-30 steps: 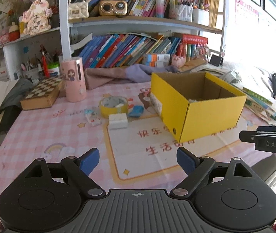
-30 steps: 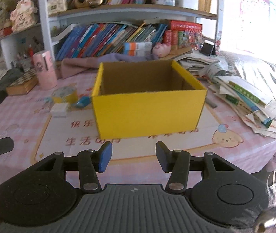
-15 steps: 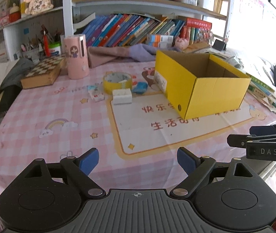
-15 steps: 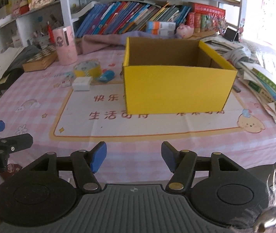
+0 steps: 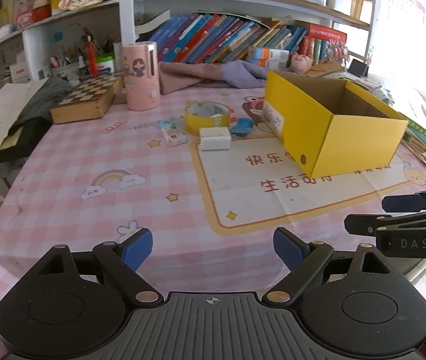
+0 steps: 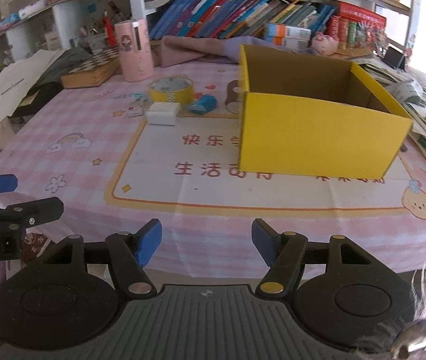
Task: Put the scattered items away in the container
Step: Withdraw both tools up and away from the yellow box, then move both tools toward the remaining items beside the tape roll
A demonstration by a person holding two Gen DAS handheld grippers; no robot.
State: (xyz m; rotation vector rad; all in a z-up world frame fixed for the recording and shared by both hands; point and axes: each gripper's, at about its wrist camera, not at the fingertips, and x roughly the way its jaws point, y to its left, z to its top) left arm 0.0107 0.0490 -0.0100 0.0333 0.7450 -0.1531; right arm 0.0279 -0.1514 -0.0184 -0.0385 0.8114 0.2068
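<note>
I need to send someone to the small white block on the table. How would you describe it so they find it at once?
Start at the open yellow cardboard box on the pink checked tablecloth and look to its left. A cluster of small items lies there; the small white rectangular block is the nearest of them, just in front of the yellow tape roll. It alone is plain white and brick-shaped.
</note>
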